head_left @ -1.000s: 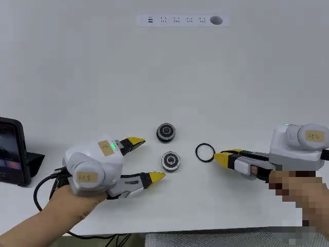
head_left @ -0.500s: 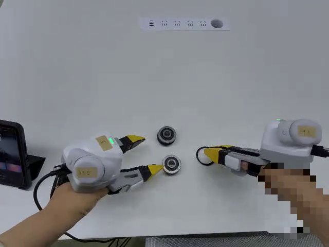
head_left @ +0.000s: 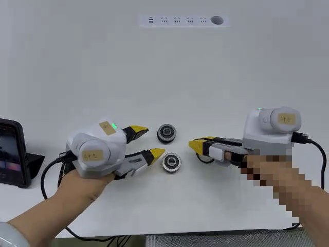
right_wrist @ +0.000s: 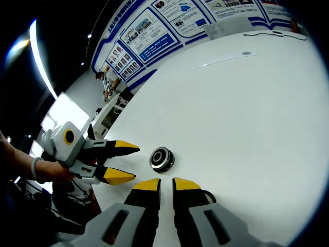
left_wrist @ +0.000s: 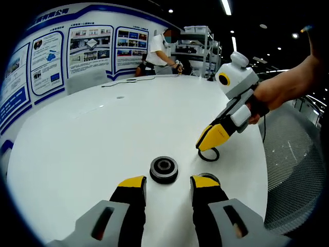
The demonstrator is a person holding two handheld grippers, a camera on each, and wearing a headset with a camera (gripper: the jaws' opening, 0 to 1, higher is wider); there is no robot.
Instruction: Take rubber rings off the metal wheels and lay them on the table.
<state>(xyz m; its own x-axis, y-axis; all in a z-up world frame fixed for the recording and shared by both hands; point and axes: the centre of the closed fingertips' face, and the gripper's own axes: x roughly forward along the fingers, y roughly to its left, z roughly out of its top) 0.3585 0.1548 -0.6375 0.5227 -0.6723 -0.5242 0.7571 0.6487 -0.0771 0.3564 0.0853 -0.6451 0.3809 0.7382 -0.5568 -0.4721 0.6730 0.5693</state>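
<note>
Now, lower centre in the head view, the left gripper (head_left: pixel 147 141) gapes beside two wheels (head_left: pixel 166 133). The right gripper (head_left: pixel 196 145), jaws nearly together, overlaps a ring (left_wrist: pixel 212 159).

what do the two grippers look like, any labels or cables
The left gripper and right gripper both have rounded white-grey bodies and dark jaws with yellow tips. Each carries a tan label sticker with handwriting and trails a black cable. The left one shows a small green light. A pale sleeve edge shows on the left arm.
</note>
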